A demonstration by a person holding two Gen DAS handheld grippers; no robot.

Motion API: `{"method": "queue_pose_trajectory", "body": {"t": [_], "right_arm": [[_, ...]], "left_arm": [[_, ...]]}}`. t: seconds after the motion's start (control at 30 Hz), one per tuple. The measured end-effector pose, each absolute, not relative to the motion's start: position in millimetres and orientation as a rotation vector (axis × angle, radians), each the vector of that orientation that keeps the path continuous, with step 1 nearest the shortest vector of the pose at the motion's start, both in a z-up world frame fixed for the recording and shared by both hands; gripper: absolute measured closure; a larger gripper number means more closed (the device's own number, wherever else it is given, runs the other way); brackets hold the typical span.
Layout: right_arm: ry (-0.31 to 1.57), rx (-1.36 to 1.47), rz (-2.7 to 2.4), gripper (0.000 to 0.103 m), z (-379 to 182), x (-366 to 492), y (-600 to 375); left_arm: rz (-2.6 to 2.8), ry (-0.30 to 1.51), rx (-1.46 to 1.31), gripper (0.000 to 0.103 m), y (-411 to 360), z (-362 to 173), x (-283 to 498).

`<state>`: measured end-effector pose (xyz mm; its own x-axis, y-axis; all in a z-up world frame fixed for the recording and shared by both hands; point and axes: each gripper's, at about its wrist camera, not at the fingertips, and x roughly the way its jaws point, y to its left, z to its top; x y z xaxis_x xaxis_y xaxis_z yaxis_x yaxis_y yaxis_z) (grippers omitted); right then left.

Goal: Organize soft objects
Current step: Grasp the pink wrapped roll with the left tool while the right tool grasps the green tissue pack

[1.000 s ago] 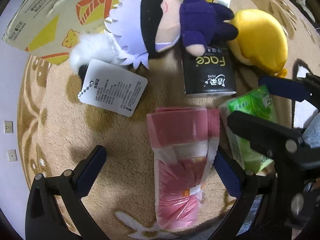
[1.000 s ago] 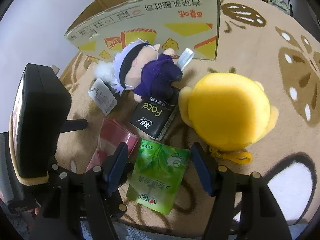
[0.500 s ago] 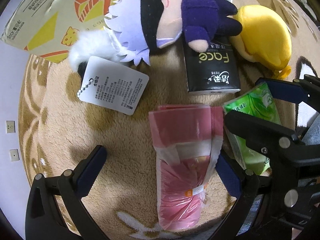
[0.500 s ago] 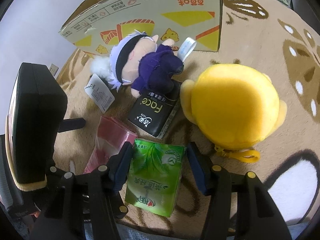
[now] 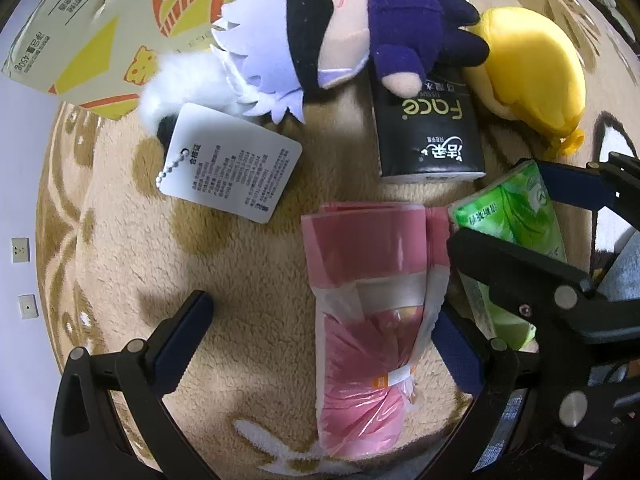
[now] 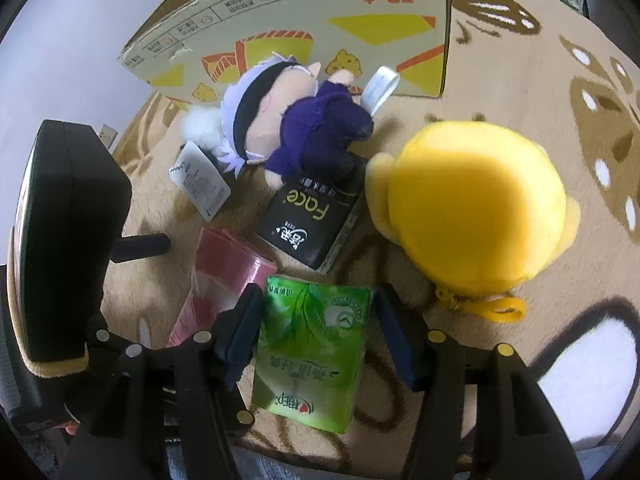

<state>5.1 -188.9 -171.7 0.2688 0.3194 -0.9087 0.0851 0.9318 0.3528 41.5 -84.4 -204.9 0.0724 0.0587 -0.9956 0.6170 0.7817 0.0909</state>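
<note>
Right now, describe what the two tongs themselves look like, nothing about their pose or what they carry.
Both are alike. The left tongs have curved black arms studded with round silver bolt heads, ending in flat dark blue pads. The right tongs show the same black arms, silver bolts and blue pads. A black boxy block with a yellowish band sits on the left one. No sleeves or cables show.

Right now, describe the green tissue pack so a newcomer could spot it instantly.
Start at the printed cardboard box at the far edge of the beige rug. Come toward the camera past the white-haired plush doll and the black Face tissue pack. The green tissue pack lies next, between the right tongs, beside a pink bag roll; only it is bright green with leaf print.
</note>
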Motion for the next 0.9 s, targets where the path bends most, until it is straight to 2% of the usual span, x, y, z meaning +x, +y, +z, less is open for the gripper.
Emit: {"method": "queue_pose_trajectory", "body": {"t": [0.33, 0.43, 0.53, 0.57, 0.63, 0.7, 0.9], "right_arm": [[1.301, 0.311, 0.15, 0.04, -175, 9, -174], [1.299, 0.307, 0.147, 0.041, -174, 7, -174], [1.289, 0.278, 0.139, 0.043, -172, 6, -173], [1.28, 0.263, 0.135, 0.044, -170, 6, -171], [1.263, 0.244, 0.126, 0.044, -167, 6, -168], [1.243, 0.245, 0.122, 0.045, -163, 6, -167], [1.212, 0.27, 0.117, 0.045, -153, 4, -169]], "left_arm": [[-0.462, 1.452, 0.592, 0.004, -87, -204, 39], [-0.471, 1.45, 0.59, 0.008, -90, -202, 37], [-0.491, 1.439, 0.591, 0.018, -93, -198, 32], [-0.494, 1.433, 0.593, 0.024, -95, -197, 30], [-0.512, 1.426, 0.583, 0.038, -96, -191, 28], [-0.495, 1.405, 0.587, 0.059, -97, -187, 27], [-0.471, 1.409, 0.503, 0.061, -89, -175, 30]]}}
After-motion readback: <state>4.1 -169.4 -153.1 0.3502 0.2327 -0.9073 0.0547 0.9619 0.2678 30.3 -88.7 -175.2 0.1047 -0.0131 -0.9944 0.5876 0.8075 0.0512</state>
